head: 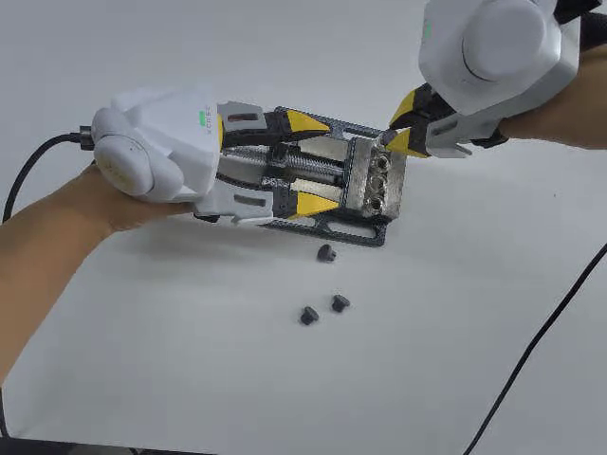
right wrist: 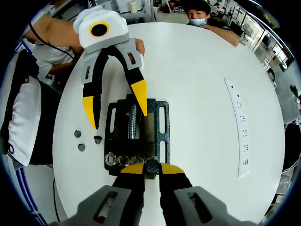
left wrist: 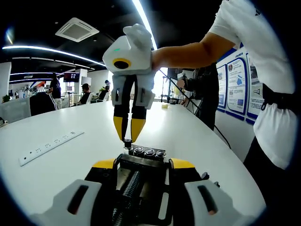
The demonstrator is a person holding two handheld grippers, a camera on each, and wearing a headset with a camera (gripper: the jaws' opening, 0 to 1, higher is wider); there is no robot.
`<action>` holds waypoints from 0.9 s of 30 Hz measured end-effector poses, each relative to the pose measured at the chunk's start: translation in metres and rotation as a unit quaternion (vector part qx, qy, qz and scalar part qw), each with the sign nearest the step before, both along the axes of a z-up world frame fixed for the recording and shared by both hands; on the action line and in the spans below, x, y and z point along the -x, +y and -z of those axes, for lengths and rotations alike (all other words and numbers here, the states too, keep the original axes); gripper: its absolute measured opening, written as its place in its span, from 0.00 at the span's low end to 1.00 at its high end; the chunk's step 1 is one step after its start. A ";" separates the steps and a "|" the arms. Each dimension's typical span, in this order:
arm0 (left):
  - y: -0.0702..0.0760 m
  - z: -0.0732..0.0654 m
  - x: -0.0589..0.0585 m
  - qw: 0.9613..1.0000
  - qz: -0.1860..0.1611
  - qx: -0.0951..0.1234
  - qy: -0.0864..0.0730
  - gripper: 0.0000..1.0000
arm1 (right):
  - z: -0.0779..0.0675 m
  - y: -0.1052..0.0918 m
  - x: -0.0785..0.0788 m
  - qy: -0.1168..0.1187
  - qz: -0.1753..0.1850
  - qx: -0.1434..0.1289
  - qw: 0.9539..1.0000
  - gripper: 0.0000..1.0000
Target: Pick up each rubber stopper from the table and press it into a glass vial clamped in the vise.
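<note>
White counter (head: 171,379) all around you, a black cable (head: 541,341) snaking off lower right. Power strip (right wrist: 241,134) lies at the right edge, blue posters (left wrist: 233,84) on the right-hand wall, ceiling light (left wrist: 143,21) up top.

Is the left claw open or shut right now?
Open. In the head view the left claw has its yellow tips wide apart, one on each side of the vise.

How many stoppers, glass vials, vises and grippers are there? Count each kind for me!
Rubber stoppers: 4 (3 loose on the table, 1 at the right gripper tips)
Glass vials: 4
Vise: 1
Grippers: 2, the left gripper and the right
Total: 11
</note>
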State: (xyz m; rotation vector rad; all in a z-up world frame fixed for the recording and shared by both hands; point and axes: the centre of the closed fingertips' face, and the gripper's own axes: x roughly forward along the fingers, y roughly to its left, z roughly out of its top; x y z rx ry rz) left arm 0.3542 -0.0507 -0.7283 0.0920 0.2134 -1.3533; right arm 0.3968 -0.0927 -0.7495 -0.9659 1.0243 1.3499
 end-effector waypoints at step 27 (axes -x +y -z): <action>0.001 0.000 0.000 1.000 -0.001 -0.001 -0.002 0.39 | 0.000 0.000 0.000 0.001 -0.012 0.012 1.000 0.11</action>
